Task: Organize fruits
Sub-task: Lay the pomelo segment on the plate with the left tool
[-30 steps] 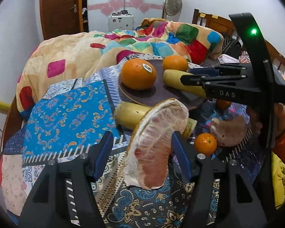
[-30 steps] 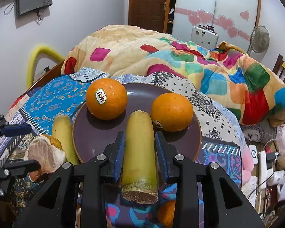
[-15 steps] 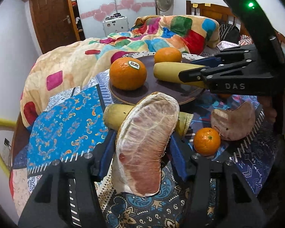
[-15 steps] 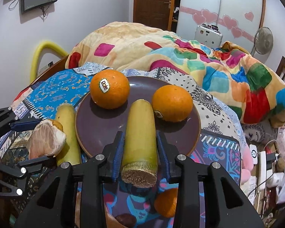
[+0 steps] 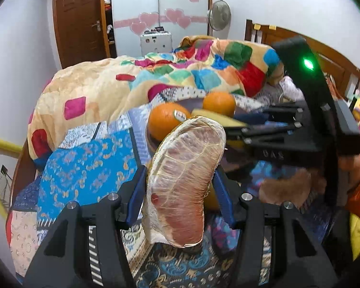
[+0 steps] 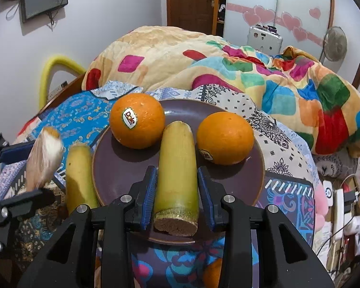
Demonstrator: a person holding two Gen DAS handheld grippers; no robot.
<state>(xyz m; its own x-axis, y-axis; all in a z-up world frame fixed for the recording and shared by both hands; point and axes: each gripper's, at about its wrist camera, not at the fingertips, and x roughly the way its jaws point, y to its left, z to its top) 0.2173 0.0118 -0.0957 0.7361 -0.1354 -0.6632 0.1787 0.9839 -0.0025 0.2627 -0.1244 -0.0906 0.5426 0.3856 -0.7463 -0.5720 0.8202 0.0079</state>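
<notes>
My left gripper (image 5: 180, 192) is shut on a peeled pomelo segment (image 5: 184, 182) and holds it up above the patterned cloth, left of the plate. The segment also shows blurred in the right wrist view (image 6: 44, 158). My right gripper (image 6: 176, 192) has its pads around a yellow-green sugarcane piece (image 6: 176, 168) that lies on the dark brown plate (image 6: 228, 184); small gaps show beside the pads. Two oranges (image 6: 136, 123) (image 6: 224, 138) sit on the plate's far side. The right gripper also shows in the left wrist view (image 5: 271, 129).
A second sugarcane piece (image 6: 79, 175) lies on the cloth left of the plate. A small orange (image 6: 212, 273) sits near the front edge under my right gripper. Another pomelo piece (image 5: 285, 187) lies at the right. A colourful quilt (image 6: 204, 62) lies behind.
My left gripper has shut on the pomelo segment and lifted it up toward the plate. My right gripper has lowered the sugarcane piece onto the plate and its pads have eased apart slightly.
</notes>
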